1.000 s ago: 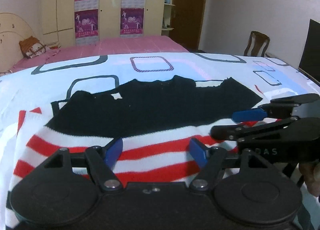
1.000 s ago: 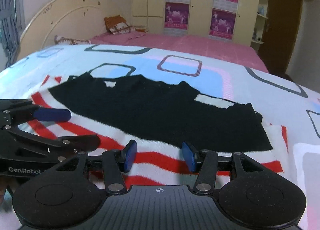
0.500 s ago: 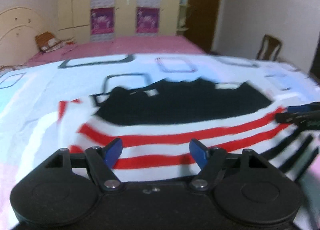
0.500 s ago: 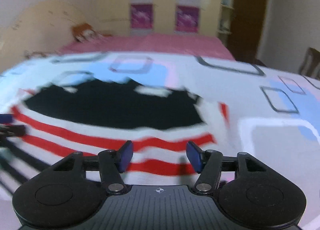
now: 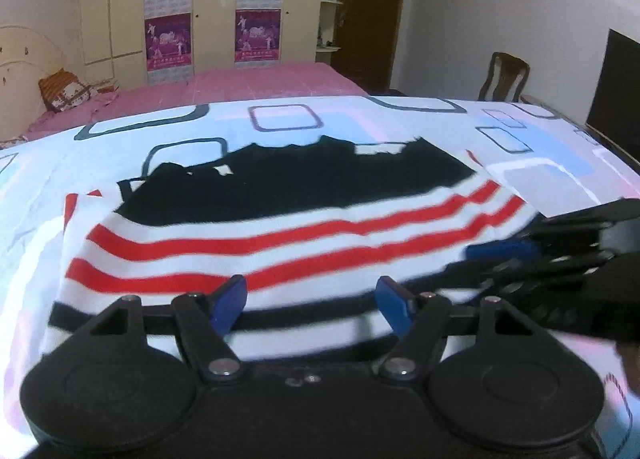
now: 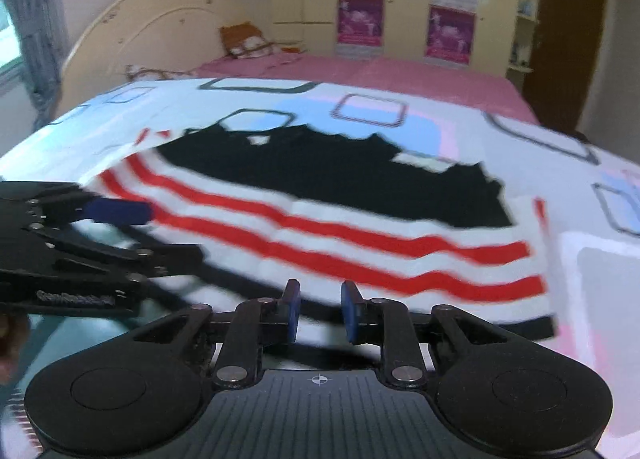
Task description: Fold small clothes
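A small knit sweater (image 5: 288, 235) lies flat on the bed, black at the far end, white with red stripes in the middle, a black stripe at its near hem; it also shows in the right wrist view (image 6: 344, 219). My left gripper (image 5: 310, 299) is open, its blue pads (image 5: 228, 295) just over the near hem, nothing between them. My right gripper (image 6: 318, 313) has its jaws partly closed over the near hem, with a gap and nothing clearly held. Each gripper shows in the other's view: the right one (image 5: 520, 255), the left one (image 6: 116, 219).
The sweater lies on a white bedsheet (image 5: 540, 147) printed with grey and blue squares. Behind it are a pink bedspread (image 5: 248, 83), a pillow (image 5: 66, 93), a cream headboard (image 6: 136, 35), wardrobes with purple posters (image 5: 256, 35), a wooden chair (image 5: 506, 77) and a dark screen (image 5: 616, 91).
Both grippers pulled back toward the sweater's near hem and drew together again after swinging apart. The right gripper's jaws have narrowed. The sweater lies as before.
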Motion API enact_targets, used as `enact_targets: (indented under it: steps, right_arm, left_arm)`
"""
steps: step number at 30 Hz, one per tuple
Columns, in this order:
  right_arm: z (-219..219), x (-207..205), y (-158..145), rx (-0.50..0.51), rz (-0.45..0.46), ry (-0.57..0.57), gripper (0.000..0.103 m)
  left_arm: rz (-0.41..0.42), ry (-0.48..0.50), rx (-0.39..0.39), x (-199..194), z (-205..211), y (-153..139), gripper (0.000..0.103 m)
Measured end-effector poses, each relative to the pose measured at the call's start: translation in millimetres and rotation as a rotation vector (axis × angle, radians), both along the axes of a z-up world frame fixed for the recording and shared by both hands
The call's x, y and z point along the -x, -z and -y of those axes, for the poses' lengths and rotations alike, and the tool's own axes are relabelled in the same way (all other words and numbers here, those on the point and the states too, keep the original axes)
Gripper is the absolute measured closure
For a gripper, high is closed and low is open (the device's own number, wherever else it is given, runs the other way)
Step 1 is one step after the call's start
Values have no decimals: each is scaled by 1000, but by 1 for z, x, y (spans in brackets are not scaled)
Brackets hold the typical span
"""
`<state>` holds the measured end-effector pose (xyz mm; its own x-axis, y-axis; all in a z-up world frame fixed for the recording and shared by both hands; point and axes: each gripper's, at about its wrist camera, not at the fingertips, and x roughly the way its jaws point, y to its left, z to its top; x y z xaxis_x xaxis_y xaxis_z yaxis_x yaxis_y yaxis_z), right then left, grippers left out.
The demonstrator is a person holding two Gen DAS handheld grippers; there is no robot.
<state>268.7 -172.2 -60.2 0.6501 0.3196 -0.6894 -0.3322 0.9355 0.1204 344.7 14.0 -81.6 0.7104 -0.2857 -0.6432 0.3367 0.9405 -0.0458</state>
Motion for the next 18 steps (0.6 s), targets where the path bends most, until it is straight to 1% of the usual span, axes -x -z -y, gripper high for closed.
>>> enact_targets:
  steps: [2, 4, 6, 9, 11, 14, 15, 16, 17, 18]
  right_arm:
    - [-9, 8, 8, 7, -20, -12, 80]
    - [-13, 12, 17, 36, -31, -6, 80]
    - [-7, 18, 16, 37, -27, -3, 80]
    - [20, 22, 11, 46, -9, 64, 80]
    - [48, 24, 13, 82, -33, 134, 80]
    - [87, 32, 21, 111, -73, 207, 80]
    - [98, 36, 24, 115, -76, 216, 80]
    - [105, 39, 25, 97, -75, 215, 80]
    - [107, 41, 24, 88, -76, 213, 80]
    - [106, 41, 21, 99, -75, 208, 80]
  left_arm:
    - [-29, 6, -18, 4, 6, 8, 38]
    - [-44, -2, -30, 8, 4, 14, 38]
    - [-40, -14, -43, 12, -4, 13, 38]
    - [-28, -49, -80, 17, -24, 13, 38]
    - [-30, -81, -89, 21, -42, 15, 38]
    - [-35, -145, -84, 27, -69, 18, 35]
    - [-39, -155, -71, 27, -75, 18, 35]
    - [-45, -164, -55, 27, -79, 17, 35]
    - [-46, -171, -54, 27, -78, 14, 36]
    - [-42, -178, -59, 27, -77, 12, 38]
